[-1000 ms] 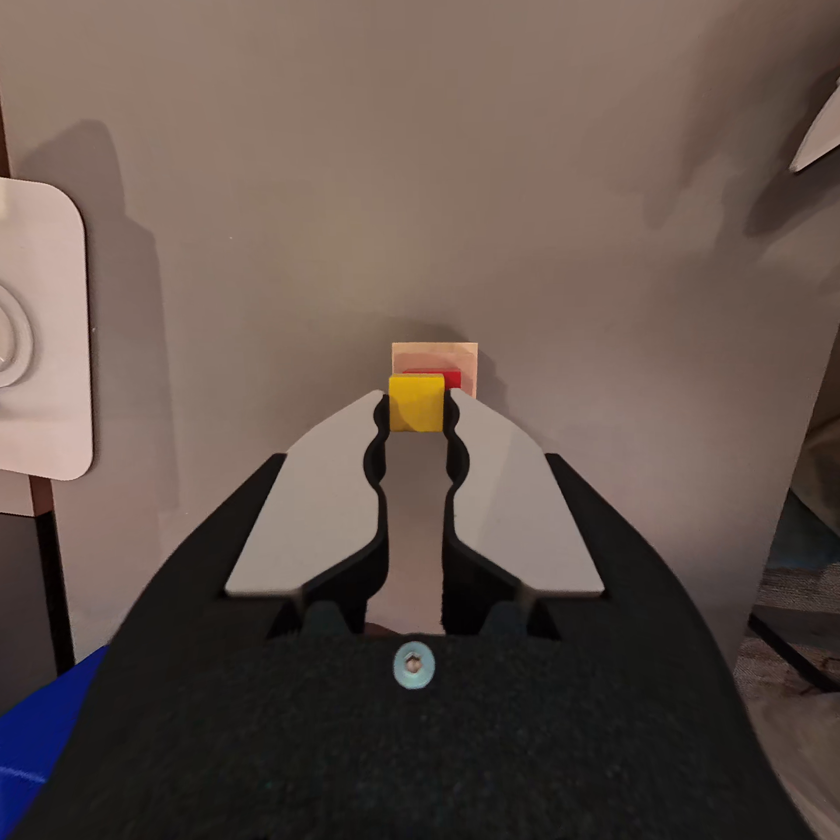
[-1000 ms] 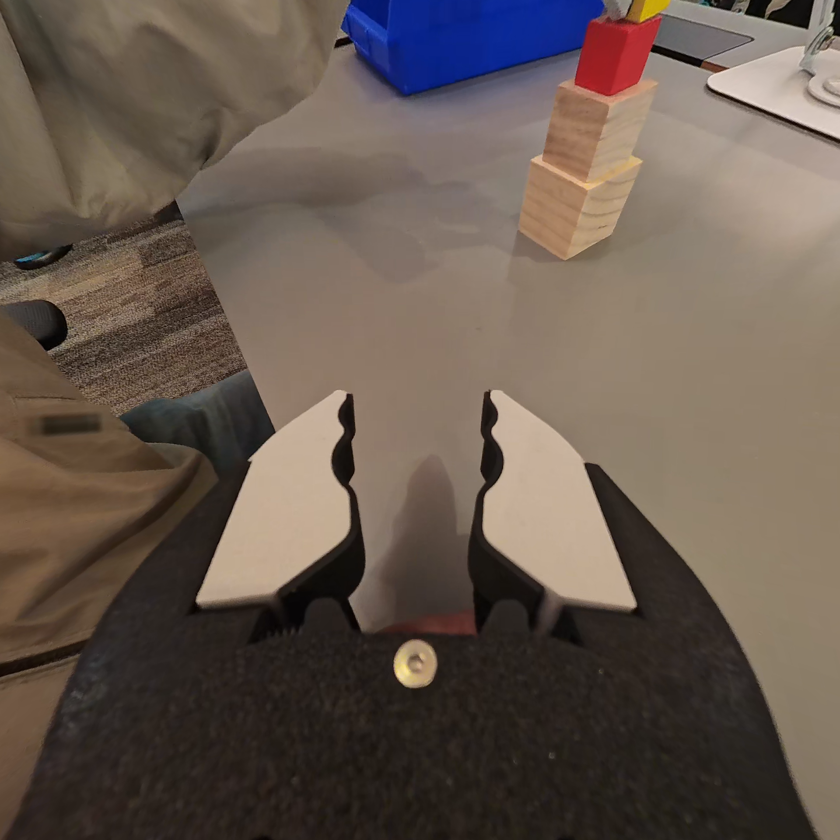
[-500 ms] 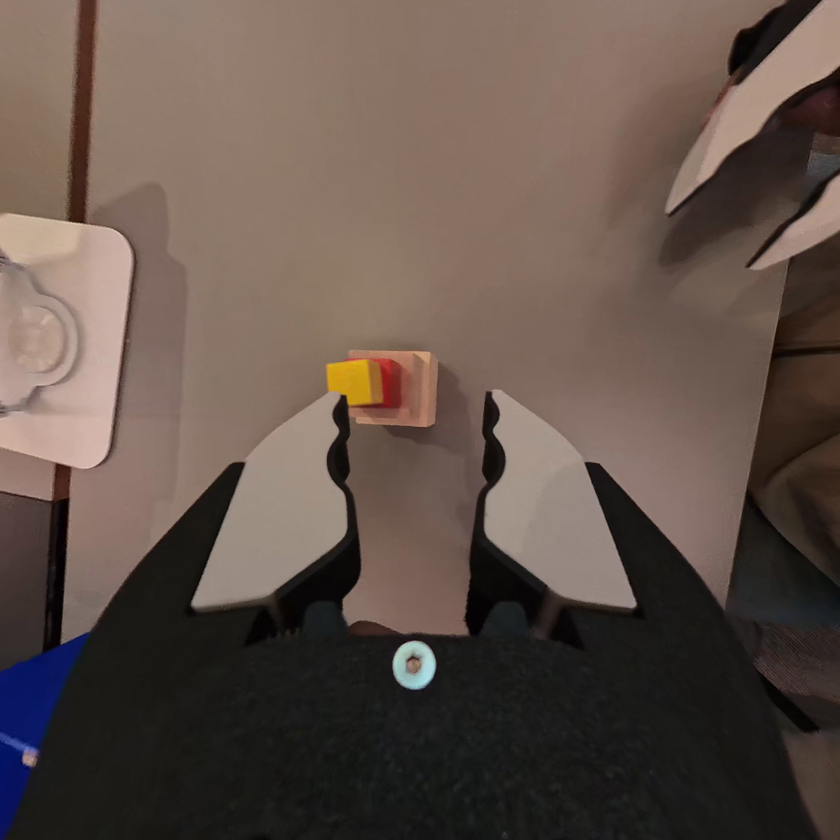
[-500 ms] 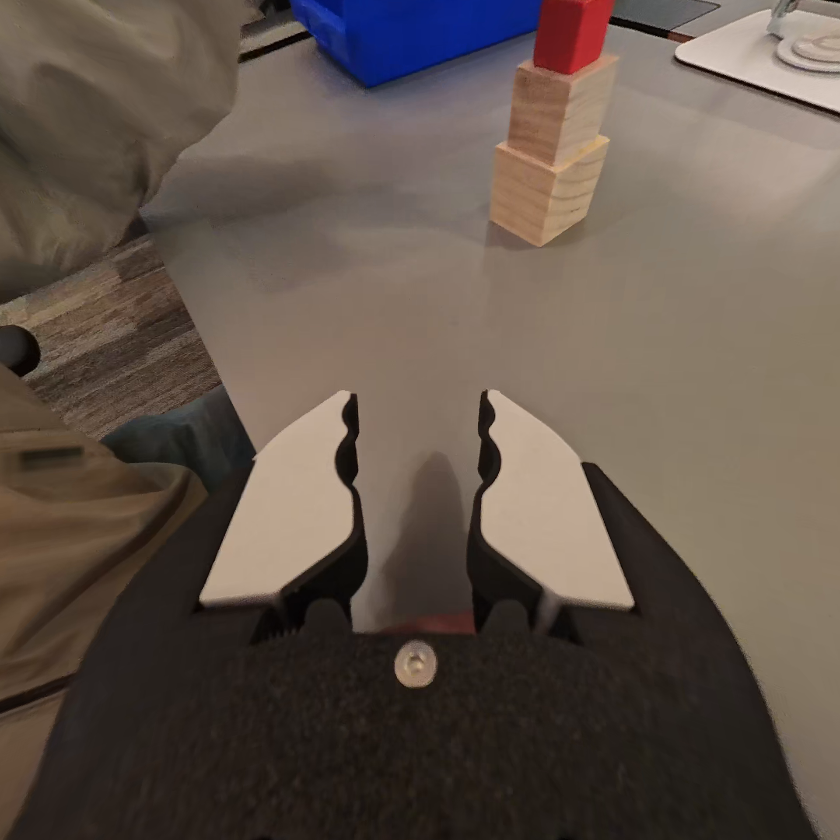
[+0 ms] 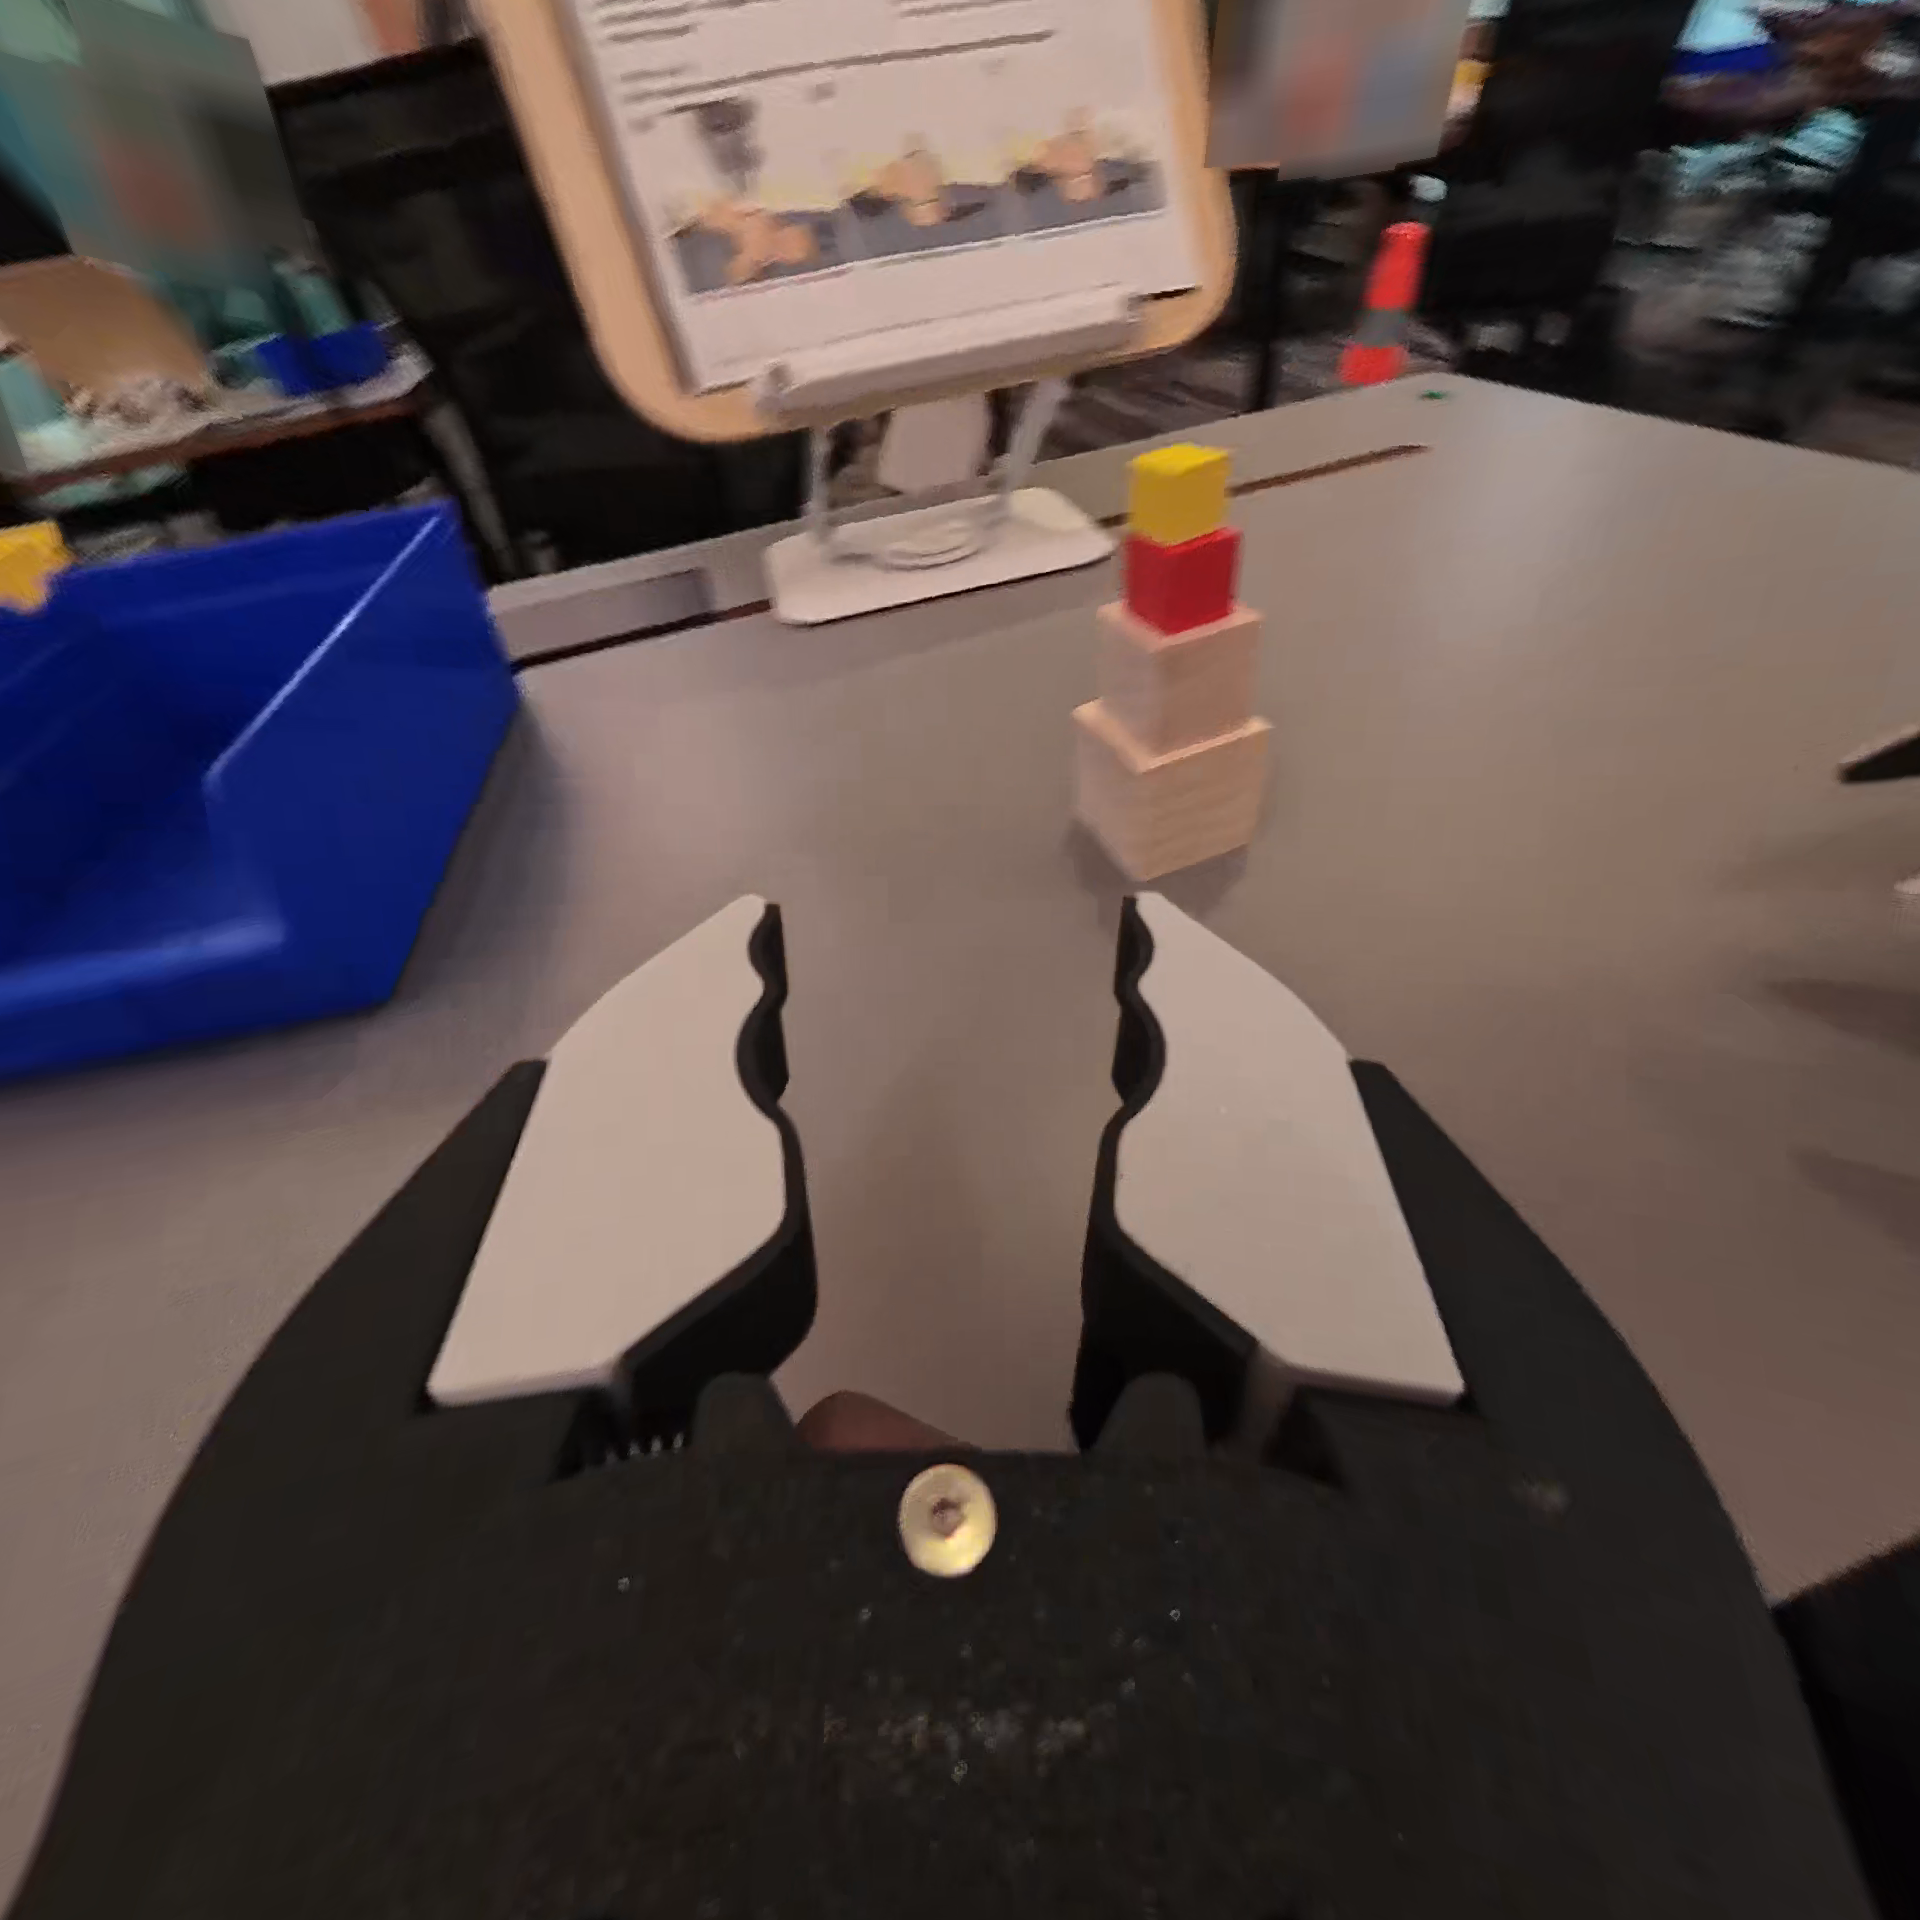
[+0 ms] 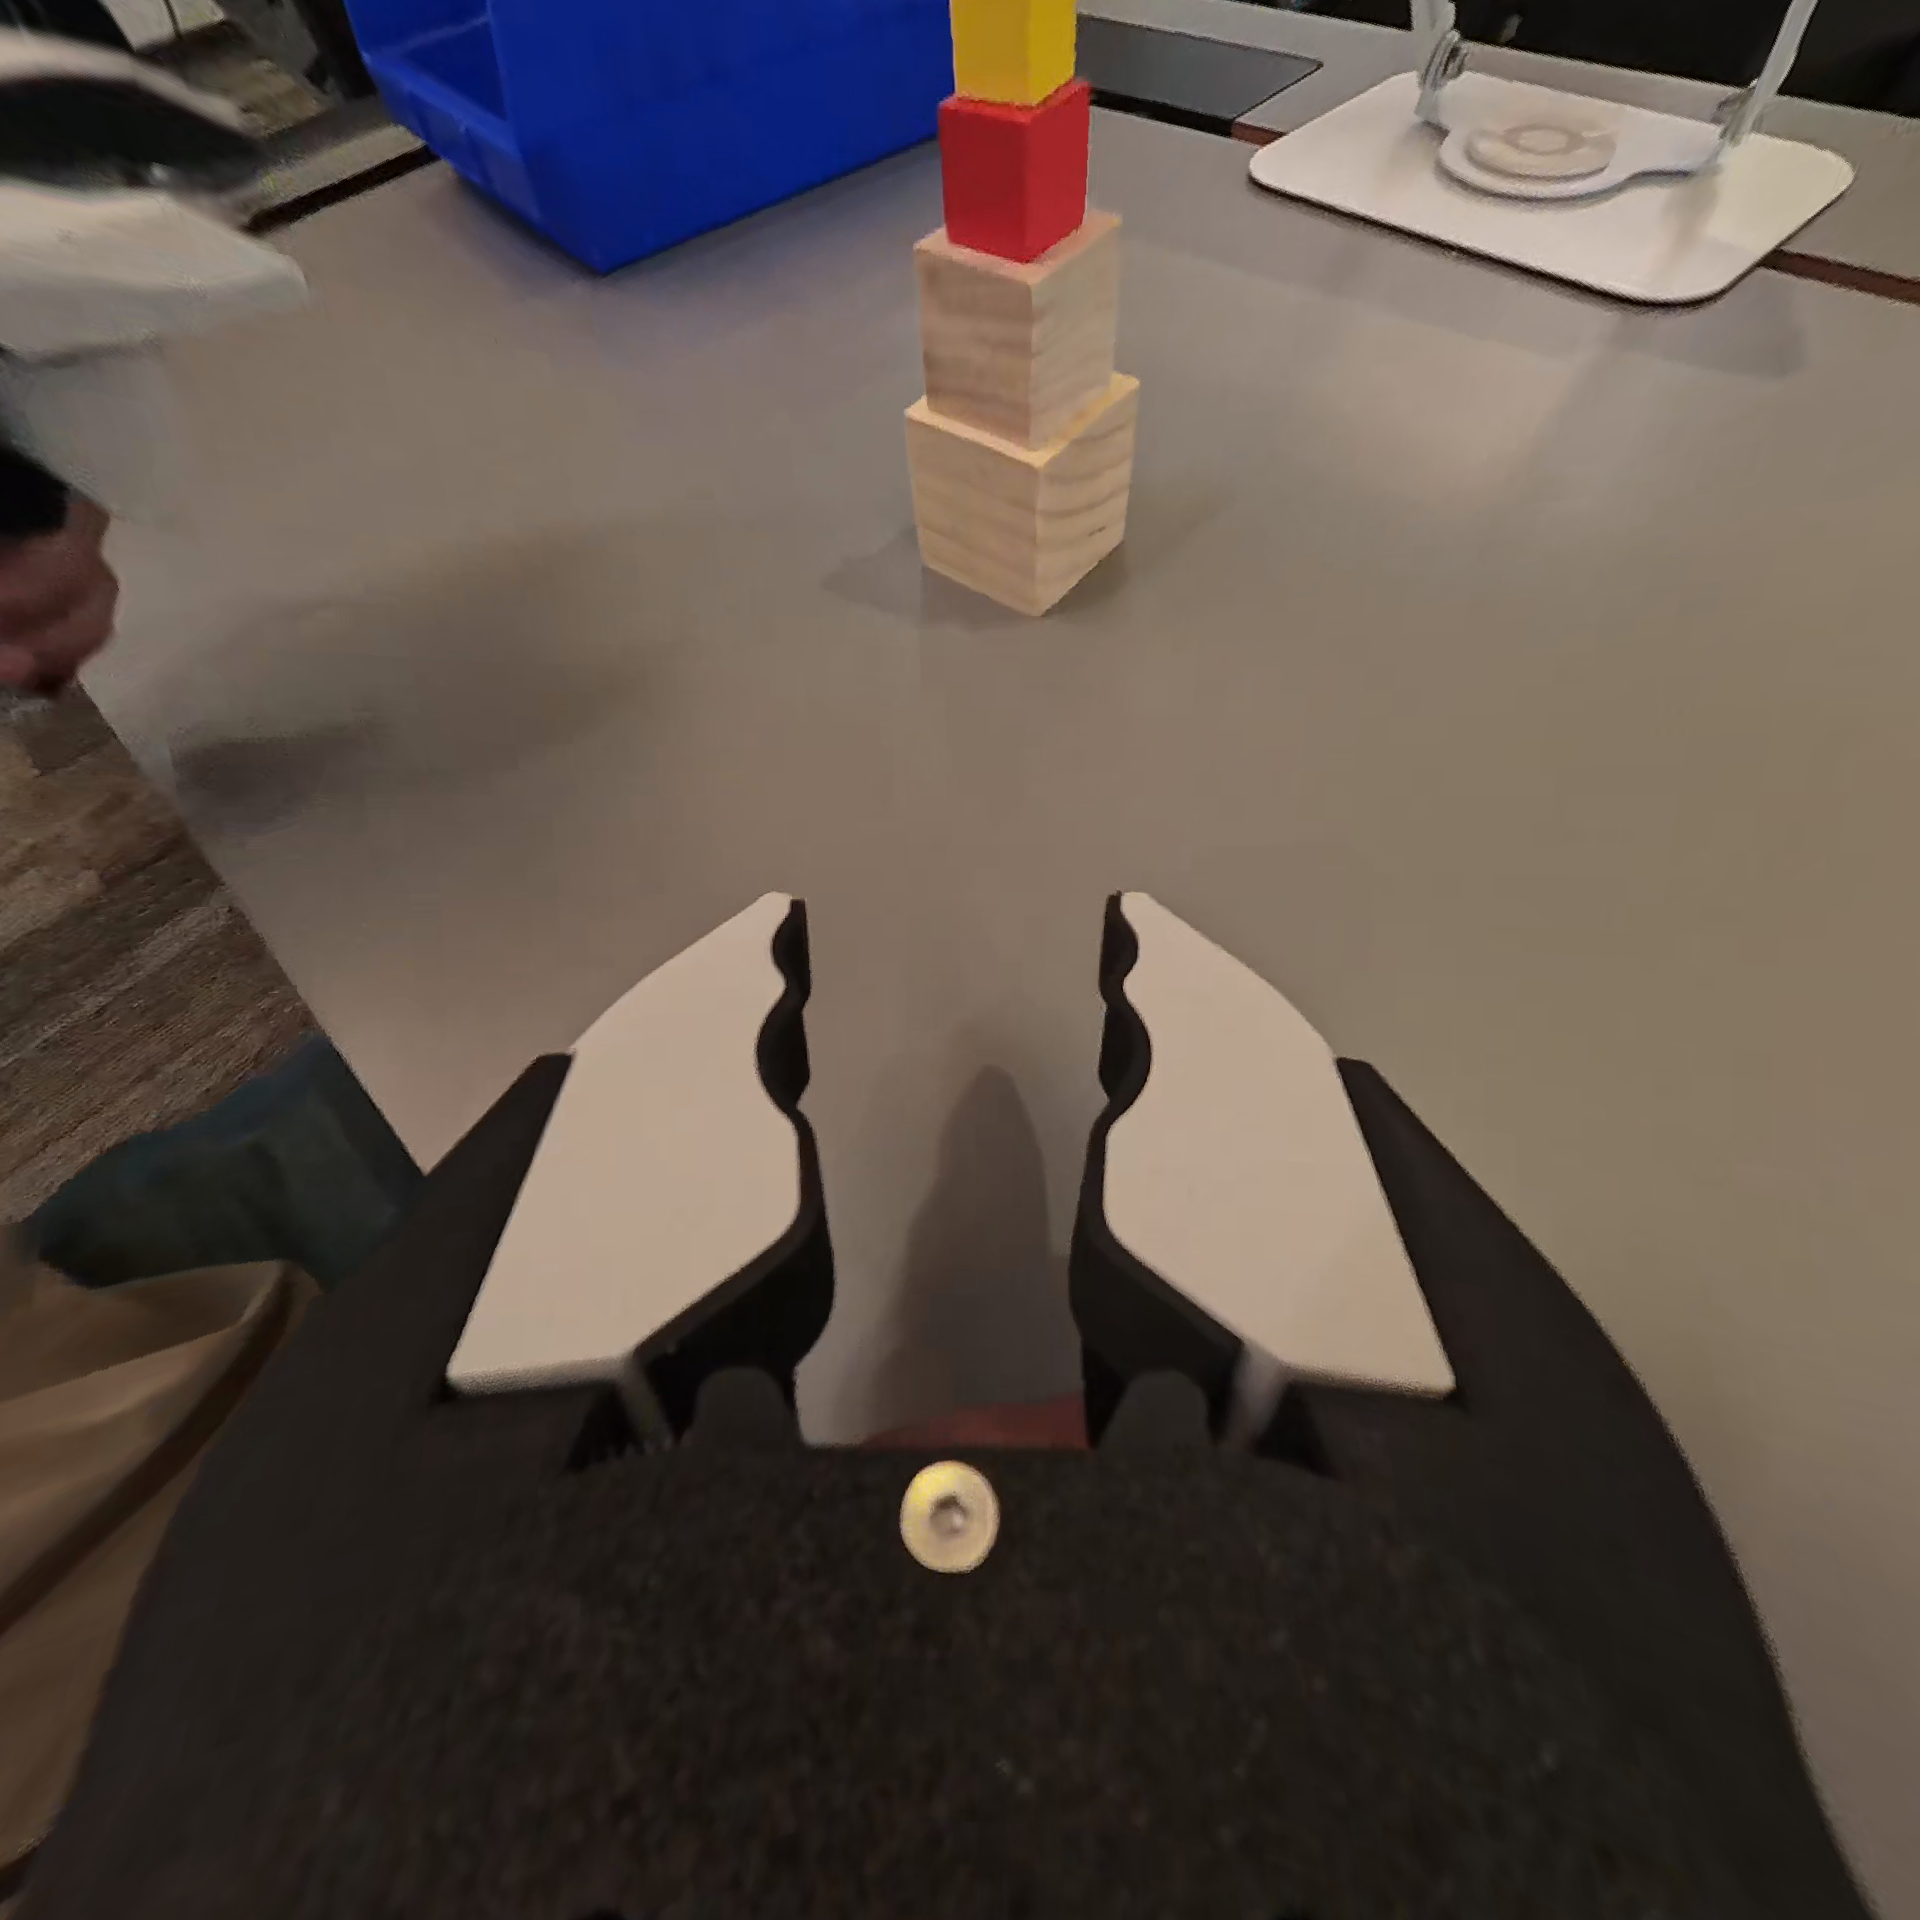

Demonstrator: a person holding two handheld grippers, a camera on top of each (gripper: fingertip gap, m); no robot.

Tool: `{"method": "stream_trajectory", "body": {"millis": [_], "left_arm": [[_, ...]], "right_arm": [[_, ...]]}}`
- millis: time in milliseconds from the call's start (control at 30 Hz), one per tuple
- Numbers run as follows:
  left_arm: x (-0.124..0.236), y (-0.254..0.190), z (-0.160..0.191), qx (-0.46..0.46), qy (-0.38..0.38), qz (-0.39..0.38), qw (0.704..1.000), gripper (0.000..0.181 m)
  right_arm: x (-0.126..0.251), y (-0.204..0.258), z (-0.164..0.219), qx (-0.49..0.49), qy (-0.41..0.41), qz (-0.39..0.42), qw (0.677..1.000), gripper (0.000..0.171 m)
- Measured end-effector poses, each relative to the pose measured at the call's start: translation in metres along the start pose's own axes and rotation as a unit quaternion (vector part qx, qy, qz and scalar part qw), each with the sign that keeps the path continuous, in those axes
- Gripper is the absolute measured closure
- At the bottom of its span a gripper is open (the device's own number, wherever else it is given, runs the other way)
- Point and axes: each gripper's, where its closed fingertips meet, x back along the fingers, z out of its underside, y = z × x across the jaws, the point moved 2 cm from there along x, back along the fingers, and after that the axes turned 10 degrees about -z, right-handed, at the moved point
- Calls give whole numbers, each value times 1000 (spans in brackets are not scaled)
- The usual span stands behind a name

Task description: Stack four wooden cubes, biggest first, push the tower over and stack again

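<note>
A tower of four cubes stands upright on the grey table. The largest plain wood cube (image 5: 1172, 792) (image 6: 1021, 497) is at the bottom, a smaller plain wood cube (image 5: 1179, 673) (image 6: 1018, 328) on it, then a red cube (image 5: 1181, 577) (image 6: 1013, 164), then a yellow cube (image 5: 1177, 492) (image 6: 1013, 47) on top. My left gripper (image 5: 951, 925) is open and empty, low over the table, near and left of the tower. My right gripper (image 6: 953, 914) is open and empty, well in front of the tower. The left gripper also shows blurred in the right wrist view (image 6: 114, 281).
A blue bin (image 5: 208, 790) (image 6: 665, 114) stands left of the tower. A white stand base (image 5: 935, 561) (image 6: 1558, 187) holding a tilted board (image 5: 904, 187) stands behind it. The table's front edge, floor (image 6: 94, 935) and a person's clothing (image 6: 135, 1382) lie at the left.
My left gripper let go of the yellow cube on top of the tower, opened, and pulled back and down from above it to table level. My right gripper moved closer to face the tower.
</note>
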Motion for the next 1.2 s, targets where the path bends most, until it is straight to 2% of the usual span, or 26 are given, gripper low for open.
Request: {"method": "stream_trajectory", "body": {"millis": [100, 167, 333, 600, 733, 767, 800, 867, 933, 1000, 1033, 1100, 1133, 1167, 1200], "left_arm": [[-1, 15, 21, 64, 14, -40, 997, 119], [-2, 16, 27, 91, 20, -38, 995, 122], [-3, 11, 29, 72, 27, -40, 996, 125], [-7, 6, 35, 67, 48, -27, 996, 126], [-8, 6, 36, 76, 55, -17, 995, 126], [-7, 6, 36, 78, 55, -16, 995, 126], [-7, 6, 36, 80, 54, -15, 995, 127], [-5, 7, 33, 85, 42, -10, 995, 130], [-1, 7, 30, 86, 26, -8, 996, 134], [1, 7, 28, 84, 16, -5, 996, 136], [1, 6, 28, 80, 15, -1, 997, 136], [1, 4, 29, 73, 18, 3, 997, 135], [1, 3, 29, 69, 19, 2, 997, 135], [1, 2, 30, 66, 20, 3, 998, 135], [0, 2, 30, 64, 21, 3, 998, 135]], "right_arm": [[-6, 0, -6, 3, -34, 13, 999, 115], [-8, 1, -10, 7, -63, 24, 998, 115], [-2, 6, -15, 33, -98, 44, 994, 116], [-3, 4, -12, 18, -93, 35, 995, 117], [-10, 8, -11, 24, -73, 10, 997, 127], [-15, 11, -13, 37, -65, -11, 997, 141], [-23, 17, -15, 60, -49, -45, 996, 169], [-47, 34, -21, 108, 23, -129, 985, 171], [-78, 65, -18, 146, 126, -232, 953, 171], [-109, 84, -14, 218, 191, -264, 920, 171], [-127, 77, -14, 262, 211, -240, 910, 171], [-162, 17, -33, 300, 223, -116, 920, 171], [-172, -25, -46, 276, 219, -50, 934, 171], [-175, -52, -53, 230, 213, -36, 949, 171], [-172, -57, -58, 195, 196, -59, 959, 171]]}}
